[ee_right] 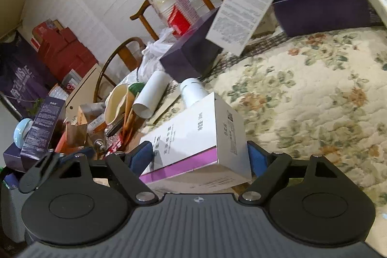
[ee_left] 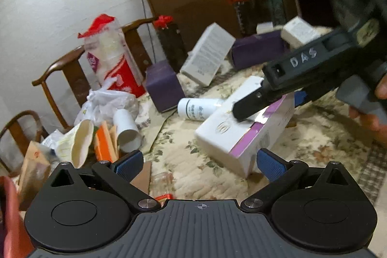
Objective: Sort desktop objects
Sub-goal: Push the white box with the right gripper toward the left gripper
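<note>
Floral cloth (ee_right: 302, 98) covers the table. Nearest, L gripper (ee_left: 202, 165) w/ jaws wide, nothing between. Just ahead lies the white box (ee_left: 244, 134) w/ purple strip, flat on cloth. R gripper (ee_right: 202, 156) straddles that box (ee_right: 196, 134), both pads at its sides, gripping it. Behind it a white bottle (ee_left: 196, 109) on its side, touching the box. Left: paper cup (ee_left: 127, 129), bags. Farther back: 2 purple boxes (ee_left: 164, 85), leaning white carton (ee_left: 208, 53), chairs (ee_left: 63, 79), wall.
</note>
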`<act>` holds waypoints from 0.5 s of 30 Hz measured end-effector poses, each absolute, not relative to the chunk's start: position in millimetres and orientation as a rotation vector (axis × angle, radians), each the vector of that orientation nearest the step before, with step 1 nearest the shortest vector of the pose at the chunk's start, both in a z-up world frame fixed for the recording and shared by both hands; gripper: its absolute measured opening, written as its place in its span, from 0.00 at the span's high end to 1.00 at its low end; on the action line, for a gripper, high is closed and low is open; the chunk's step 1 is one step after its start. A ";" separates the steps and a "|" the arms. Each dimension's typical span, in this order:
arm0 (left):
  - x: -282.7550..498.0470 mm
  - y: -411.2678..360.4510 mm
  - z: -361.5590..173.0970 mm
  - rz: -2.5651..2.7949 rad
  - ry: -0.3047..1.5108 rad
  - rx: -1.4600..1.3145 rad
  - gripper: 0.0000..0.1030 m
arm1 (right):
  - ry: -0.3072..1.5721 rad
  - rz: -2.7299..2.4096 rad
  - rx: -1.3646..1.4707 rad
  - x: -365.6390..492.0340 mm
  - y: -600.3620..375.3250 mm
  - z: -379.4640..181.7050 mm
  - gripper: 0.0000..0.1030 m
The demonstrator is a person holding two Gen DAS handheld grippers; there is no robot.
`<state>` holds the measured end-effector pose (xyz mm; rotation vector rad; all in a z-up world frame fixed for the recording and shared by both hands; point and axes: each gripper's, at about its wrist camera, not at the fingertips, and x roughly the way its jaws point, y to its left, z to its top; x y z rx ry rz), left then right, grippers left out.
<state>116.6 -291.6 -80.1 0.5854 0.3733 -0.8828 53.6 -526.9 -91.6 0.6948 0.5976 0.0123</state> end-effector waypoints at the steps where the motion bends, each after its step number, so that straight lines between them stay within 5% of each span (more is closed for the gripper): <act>1: 118.1 -299.4 -85.1 -0.878 0.376 0.611 0.00 | 0.600 0.023 0.698 54.3 -525.5 -91.4 0.17; 10: 138.4 -321.5 -100.4 -0.893 0.451 0.583 0.03 | 0.617 0.036 0.644 59.4 -513.1 -88.4 0.17; 12: 135.4 -320.7 -98.5 -0.908 0.427 0.597 0.10 | 0.610 0.031 0.617 59.2 -508.7 -86.0 0.18; 14: 135.7 -319.8 -95.4 -0.898 0.426 0.591 0.38 | 0.594 0.028 0.568 57.9 -501.8 -80.7 0.22; 15: 138.0 -319.3 -93.5 -0.864 0.428 0.583 0.41 | 0.599 0.045 0.559 58.5 -499.2 -79.2 0.29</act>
